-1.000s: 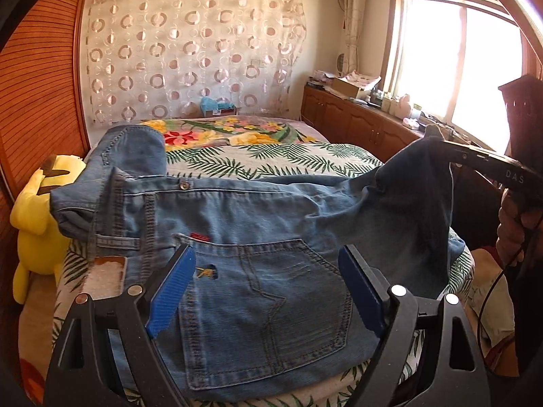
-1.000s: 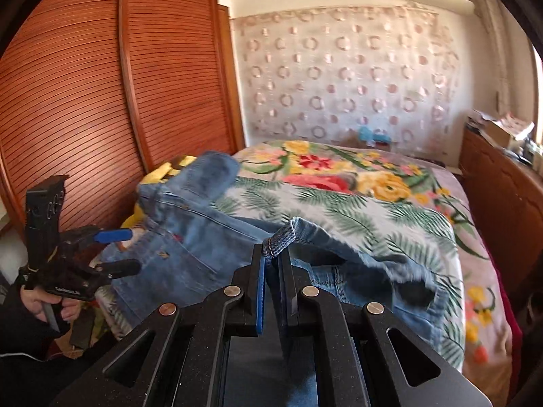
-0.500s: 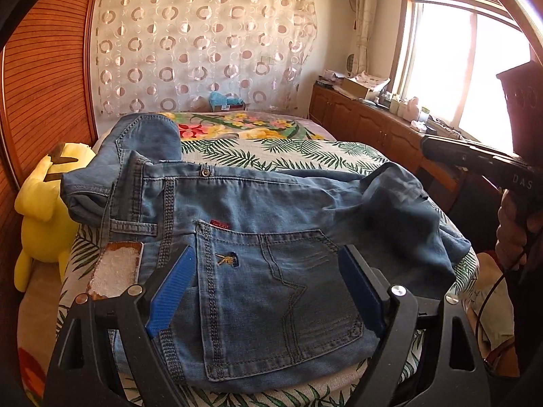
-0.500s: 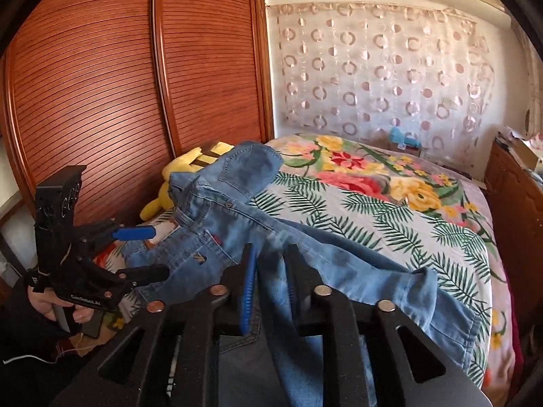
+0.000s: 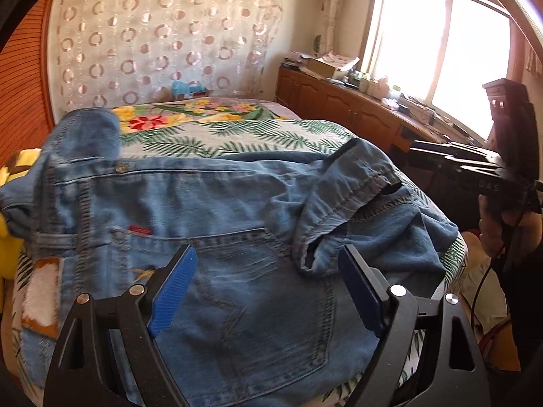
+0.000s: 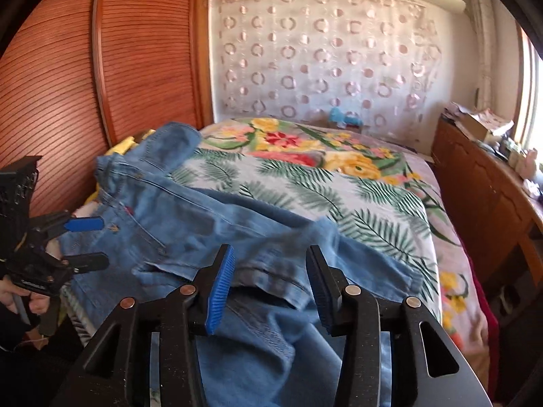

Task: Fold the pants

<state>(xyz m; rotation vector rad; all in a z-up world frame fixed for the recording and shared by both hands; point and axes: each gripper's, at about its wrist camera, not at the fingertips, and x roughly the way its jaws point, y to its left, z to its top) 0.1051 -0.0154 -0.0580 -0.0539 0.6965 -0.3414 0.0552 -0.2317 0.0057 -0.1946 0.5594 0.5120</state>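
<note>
Blue denim pants (image 5: 220, 203) lie across the near end of the bed, waistband to the left. One leg end (image 5: 353, 183) is folded back over the seat. My left gripper (image 5: 266, 251) hovers over the back pocket (image 5: 258, 305); its jaws are closing slightly, still wide, with only flat denim under them and nothing pinched. In the right wrist view the pants (image 6: 190, 224) spread from the left, and my right gripper (image 6: 270, 251) has its jaws opening over the dropped leg end (image 6: 281, 261), pads clear of the cloth. The left gripper (image 6: 91, 242) shows there at the left edge.
The bed (image 6: 339, 176) has a leaf and flower cover. A yellow plush toy (image 5: 8, 244) sits at its left side against a slatted wooden wardrobe (image 6: 68, 84). A wooden cabinet (image 6: 482, 186) with clutter runs under the window on the right.
The right gripper let go of the leg end, which dropped onto the seat of the pants, and its jaws spread. Both grippers sank toward the bed. The left jaws narrowed a little.
</note>
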